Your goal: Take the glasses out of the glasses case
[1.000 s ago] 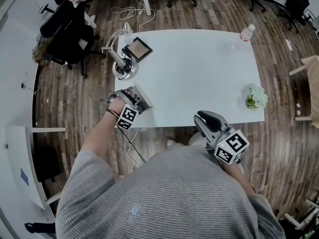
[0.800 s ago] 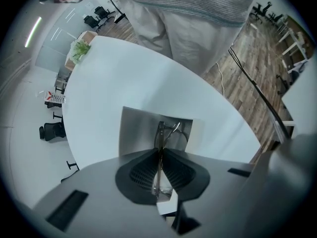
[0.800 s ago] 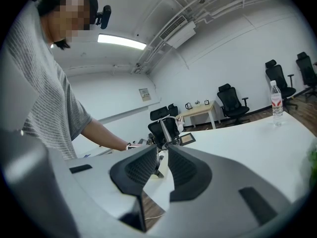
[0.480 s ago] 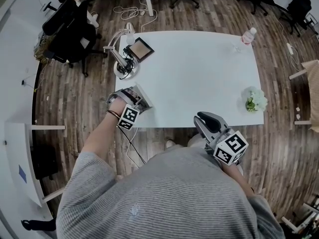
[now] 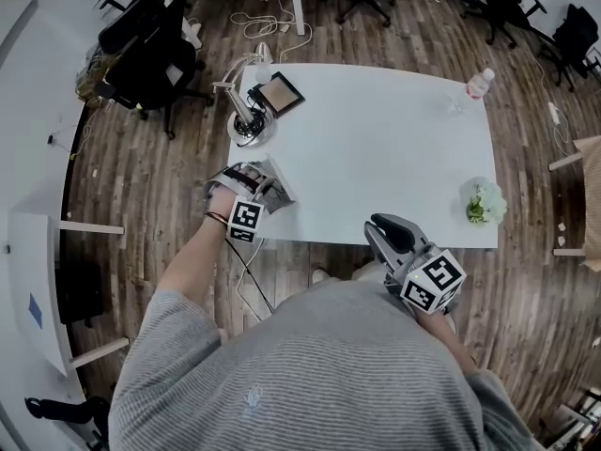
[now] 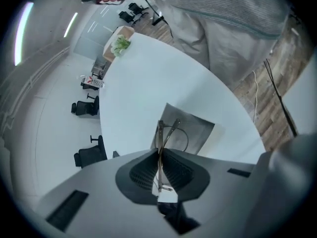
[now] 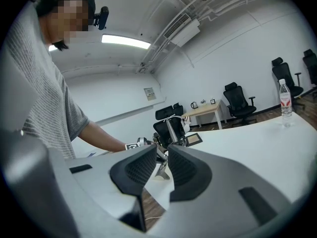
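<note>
My left gripper (image 5: pixel 252 180) hovers over the white table's (image 5: pixel 376 148) near left corner, shut on a pair of thin metal-framed glasses (image 6: pixel 160 133). In the left gripper view the frame stands on edge between the pads (image 6: pixel 176 170), its temples sticking out past them. Just beyond lies the flat grey glasses case (image 6: pixel 195 128), which the head view shows at the table's corner (image 5: pixel 281 192). My right gripper (image 5: pixel 381 225) is held off the table's front edge, its jaws a narrow gap apart with nothing between them (image 7: pixel 162 155).
A desk lamp (image 5: pixel 246 120) and a small brown-faced tablet (image 5: pixel 280 92) stand at the far left of the table. A water bottle (image 5: pixel 478 83) is at the far right corner, a small plant (image 5: pixel 481 203) at the near right. Office chairs surround the table.
The head view has shifted a little. The left gripper stays over the table's corner with the glasses in it, and the right gripper has hardly moved.
</note>
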### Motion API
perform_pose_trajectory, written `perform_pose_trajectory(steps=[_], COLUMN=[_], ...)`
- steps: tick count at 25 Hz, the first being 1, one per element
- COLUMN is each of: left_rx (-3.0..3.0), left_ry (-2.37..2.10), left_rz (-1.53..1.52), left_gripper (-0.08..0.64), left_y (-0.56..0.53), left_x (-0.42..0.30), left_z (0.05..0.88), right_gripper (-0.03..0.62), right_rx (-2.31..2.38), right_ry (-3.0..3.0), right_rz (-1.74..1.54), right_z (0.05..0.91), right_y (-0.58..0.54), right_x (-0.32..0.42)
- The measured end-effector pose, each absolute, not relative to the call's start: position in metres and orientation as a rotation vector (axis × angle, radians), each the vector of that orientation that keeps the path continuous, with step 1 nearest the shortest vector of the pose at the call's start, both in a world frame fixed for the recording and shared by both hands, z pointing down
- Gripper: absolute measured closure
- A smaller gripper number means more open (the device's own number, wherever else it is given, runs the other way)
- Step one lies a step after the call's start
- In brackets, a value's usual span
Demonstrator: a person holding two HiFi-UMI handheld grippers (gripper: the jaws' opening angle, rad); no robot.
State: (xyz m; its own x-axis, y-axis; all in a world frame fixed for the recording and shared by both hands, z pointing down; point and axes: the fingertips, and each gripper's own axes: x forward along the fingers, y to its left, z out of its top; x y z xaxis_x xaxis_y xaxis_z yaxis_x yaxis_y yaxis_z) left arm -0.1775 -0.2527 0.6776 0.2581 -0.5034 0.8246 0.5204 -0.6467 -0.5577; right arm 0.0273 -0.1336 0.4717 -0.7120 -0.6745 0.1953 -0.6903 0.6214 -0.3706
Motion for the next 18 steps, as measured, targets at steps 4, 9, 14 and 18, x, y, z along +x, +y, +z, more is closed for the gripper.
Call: perform_pose_trajectory(steps=[4,9,14,18], left_rx=[-1.816,-2.091,-2.236,-2.371], left_ry=[0.173,0.529,0.687,0.828], left_rz=[-1.519,-1.437,-1.365,-1.288], left_gripper=[0.525,0.525,0.525,0.525], left_y=[-0.26,-0.274,-0.276,-0.278], left_x=[-0.184,-0.192,-0.189,-0.188], left_z=[0.663,0.636,0.623,0.616], right_gripper=[0.531,0.531,0.531,0.531], right_rx=[1.145,1.114,1.09,1.083], right_ry=[-2.807,-2.812,-2.821,-2.832], right_rz=[0.653,0.645,0.633,0.633], right_z=[0.471,0.469,0.469,0.469], right_y=[-0.133,-0.13,-0.127,-0.124], right_x=[0.021,0.015,0.009,0.009])
